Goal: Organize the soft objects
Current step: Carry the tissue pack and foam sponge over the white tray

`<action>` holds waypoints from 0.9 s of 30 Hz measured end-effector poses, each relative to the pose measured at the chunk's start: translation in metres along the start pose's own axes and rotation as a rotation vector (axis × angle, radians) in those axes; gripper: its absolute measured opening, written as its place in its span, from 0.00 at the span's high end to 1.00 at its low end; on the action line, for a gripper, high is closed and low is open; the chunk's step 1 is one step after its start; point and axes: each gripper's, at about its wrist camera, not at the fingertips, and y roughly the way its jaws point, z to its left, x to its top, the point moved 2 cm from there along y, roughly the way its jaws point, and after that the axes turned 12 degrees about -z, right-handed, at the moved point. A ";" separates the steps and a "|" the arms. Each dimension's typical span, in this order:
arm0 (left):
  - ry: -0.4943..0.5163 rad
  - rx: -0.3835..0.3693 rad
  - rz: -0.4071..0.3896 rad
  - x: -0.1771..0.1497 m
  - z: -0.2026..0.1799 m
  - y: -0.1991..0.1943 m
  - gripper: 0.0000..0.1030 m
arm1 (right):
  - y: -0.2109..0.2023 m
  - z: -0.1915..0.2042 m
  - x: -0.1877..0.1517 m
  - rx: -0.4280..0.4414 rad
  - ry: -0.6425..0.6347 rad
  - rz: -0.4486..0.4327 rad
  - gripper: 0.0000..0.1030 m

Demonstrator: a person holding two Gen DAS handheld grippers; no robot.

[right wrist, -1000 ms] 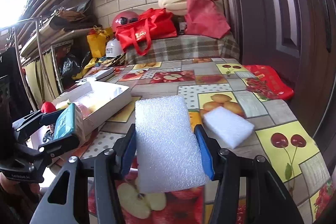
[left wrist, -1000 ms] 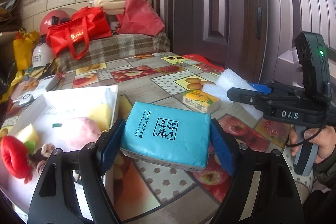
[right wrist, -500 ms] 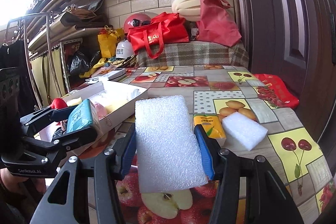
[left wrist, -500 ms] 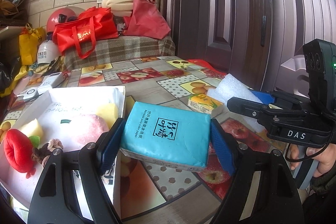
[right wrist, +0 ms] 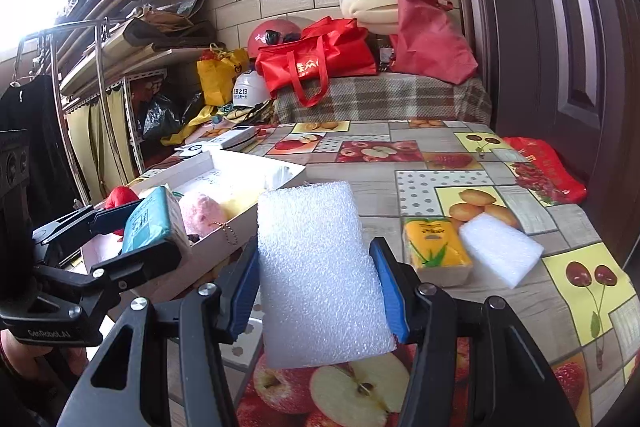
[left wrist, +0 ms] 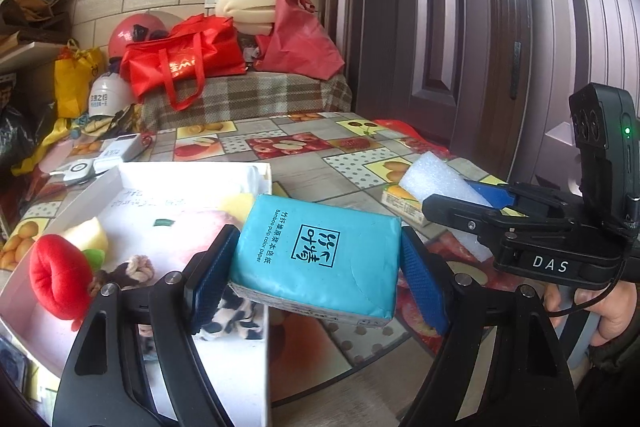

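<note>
My left gripper (left wrist: 316, 275) is shut on a blue tissue pack (left wrist: 320, 255) and holds it above the right edge of a white box (left wrist: 192, 175). The box holds a red plush (left wrist: 60, 279), a pink plush (left wrist: 192, 227), yellow sponges (left wrist: 86, 233) and a spotted cloth (left wrist: 232, 319). My right gripper (right wrist: 316, 291) is shut on a white foam block (right wrist: 320, 279), held above the table right of the box (right wrist: 224, 227). A yellow tissue pack (right wrist: 434, 247) and a second white foam block (right wrist: 500, 251) lie on the table to the right.
The table has a fruit-print cloth (right wrist: 380, 151). A power bank and a small white device (left wrist: 120, 149) lie behind the box. Red bags (left wrist: 184, 59) and a helmet sit on a checked bench at the back. A dark door (left wrist: 460, 47) stands on the right.
Both grippers have risen and drawn back slightly toward the near edge with their loads. The left gripper has shifted a little left, over the box's right edge.
</note>
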 end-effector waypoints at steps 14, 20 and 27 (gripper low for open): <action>-0.028 0.151 -0.047 0.001 0.049 -0.023 0.22 | 0.013 0.018 -0.002 0.045 -0.009 0.025 0.48; -0.037 0.205 -0.045 -0.002 0.066 -0.027 0.22 | 0.020 0.027 -0.003 0.069 -0.013 0.041 0.47; -0.070 0.221 -0.031 -0.003 0.081 -0.026 0.22 | 0.026 0.042 -0.004 0.101 -0.050 0.046 0.47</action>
